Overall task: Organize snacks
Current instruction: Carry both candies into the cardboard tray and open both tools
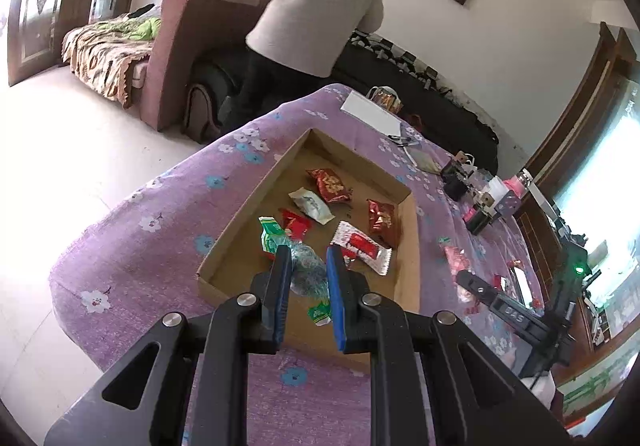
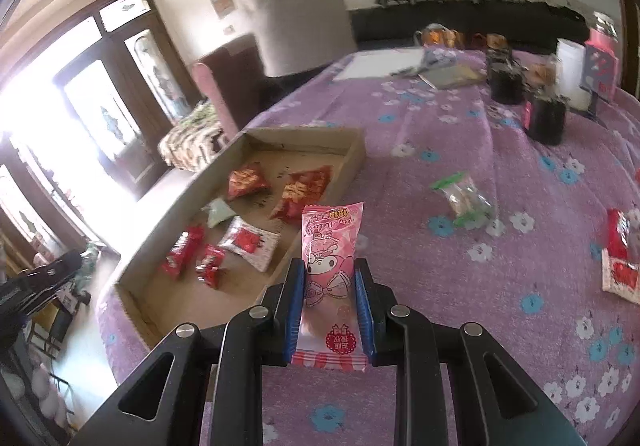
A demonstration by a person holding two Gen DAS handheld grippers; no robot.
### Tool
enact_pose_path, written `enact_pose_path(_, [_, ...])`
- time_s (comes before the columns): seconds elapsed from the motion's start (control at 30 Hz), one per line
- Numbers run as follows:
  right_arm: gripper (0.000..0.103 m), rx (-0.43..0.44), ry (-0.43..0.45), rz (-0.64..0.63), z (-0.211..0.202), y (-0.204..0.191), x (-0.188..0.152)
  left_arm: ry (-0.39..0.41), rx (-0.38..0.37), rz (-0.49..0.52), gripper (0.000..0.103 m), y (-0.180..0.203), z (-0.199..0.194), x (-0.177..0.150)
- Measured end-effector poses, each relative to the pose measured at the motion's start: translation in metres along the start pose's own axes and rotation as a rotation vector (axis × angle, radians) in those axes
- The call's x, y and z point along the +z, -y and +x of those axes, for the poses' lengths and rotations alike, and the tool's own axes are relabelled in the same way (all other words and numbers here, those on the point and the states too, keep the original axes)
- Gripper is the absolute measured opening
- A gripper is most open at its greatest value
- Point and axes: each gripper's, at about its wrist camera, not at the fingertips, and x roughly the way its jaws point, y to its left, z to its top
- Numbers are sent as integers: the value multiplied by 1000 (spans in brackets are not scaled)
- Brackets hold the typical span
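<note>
**Both grippers clamped on wrapped snacks at the cardboard tray**

My left gripper (image 1: 308,252) is squeezed narrow on a crinkly clear packet with green ends (image 1: 306,270), held over the near end of the shallow cardboard tray (image 1: 412,242). My right gripper (image 2: 329,270) pinches a glossy pink cartoon-printed packet (image 2: 330,266) just beside the tray's right wall. Inside the tray lie flat red foil packets (image 1: 331,185) and a white one (image 1: 312,205). Right of the tray, a clear green-edged packet (image 2: 462,198) rests on the purple floral cloth (image 2: 440,134).
</note>
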Motion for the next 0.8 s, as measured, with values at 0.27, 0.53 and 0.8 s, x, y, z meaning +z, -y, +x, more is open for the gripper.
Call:
enact_pose_path(0.27, [24,105,18,-126,-3,-55,5,-50,-13,-26,15,-13,31,13])
enact_pose_path(0.53, [24,100,-107,-235,44,-95,-7,-173,-11,59,15,16,82,6])
enact_pose_path(0.8, [24,72,-193,-261,70,-99,-18,-233,36,54,16,18,101,-1])
